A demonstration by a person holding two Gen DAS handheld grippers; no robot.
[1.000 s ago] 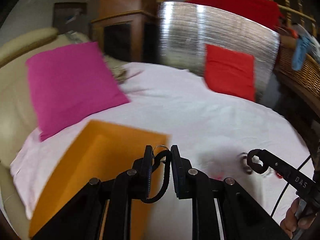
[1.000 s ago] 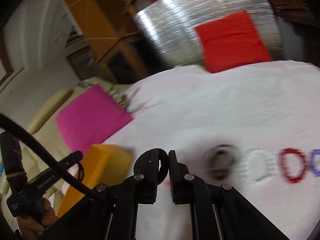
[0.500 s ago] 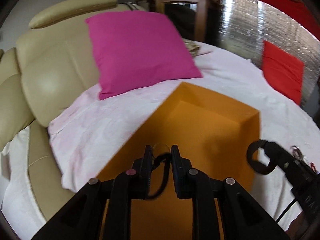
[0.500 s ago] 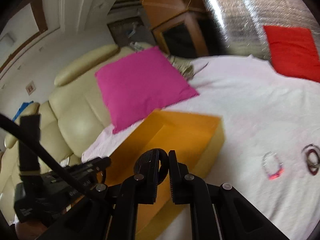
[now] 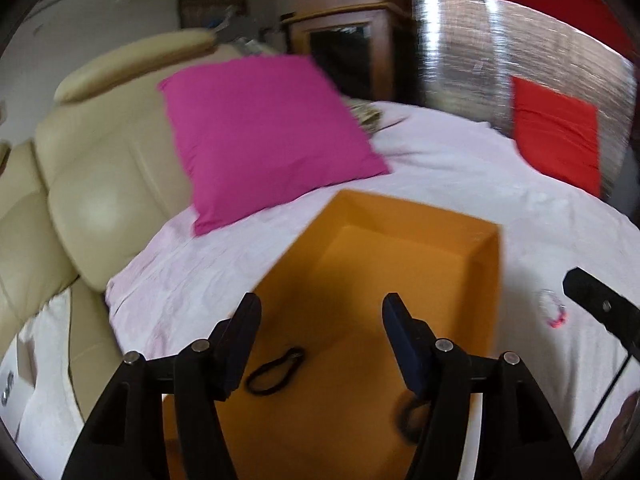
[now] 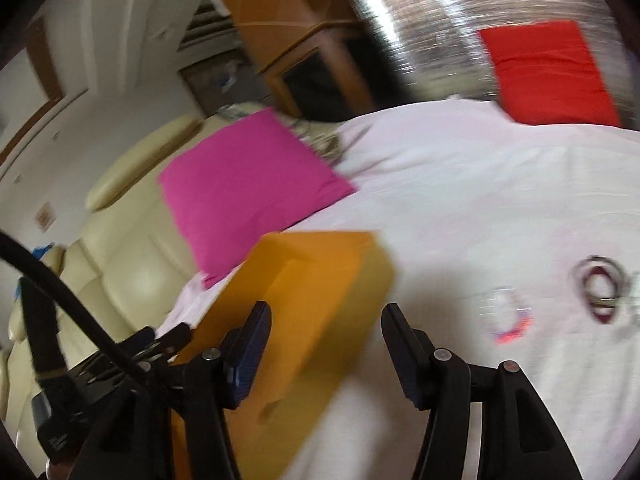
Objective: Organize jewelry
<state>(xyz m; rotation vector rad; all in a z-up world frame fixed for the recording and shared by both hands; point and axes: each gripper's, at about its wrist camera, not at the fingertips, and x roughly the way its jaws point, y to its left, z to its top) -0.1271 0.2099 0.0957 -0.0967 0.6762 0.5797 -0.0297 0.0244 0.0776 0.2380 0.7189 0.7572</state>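
Observation:
An open orange box (image 5: pixel 400 280) sits on the white cloth. My left gripper (image 5: pixel 320 312) is open above the box. A black band (image 5: pixel 276 370) lies on the box floor below it, and a second dark band (image 5: pixel 412 416) lies blurred by the right finger. My right gripper (image 6: pixel 324 320) is open and empty over the box's right wall (image 6: pixel 320 320). A pale bracelet with a pink part (image 6: pixel 510 316) and a dark ring bracelet (image 6: pixel 600 290) lie on the cloth to the right. The pale bracelet also shows in the left wrist view (image 5: pixel 554 312).
A magenta cushion (image 5: pixel 264 136) leans on a cream sofa (image 5: pixel 100 184) behind the box. A red cushion (image 5: pixel 556 132) rests against a silver panel (image 5: pixel 500 52) at the far right. The other gripper's cable (image 6: pixel 60 292) crosses the right wrist view at left.
Both grippers have opened. The black bands they held now lie in the orange box. The right gripper has swung a little right, toward the bracelets.

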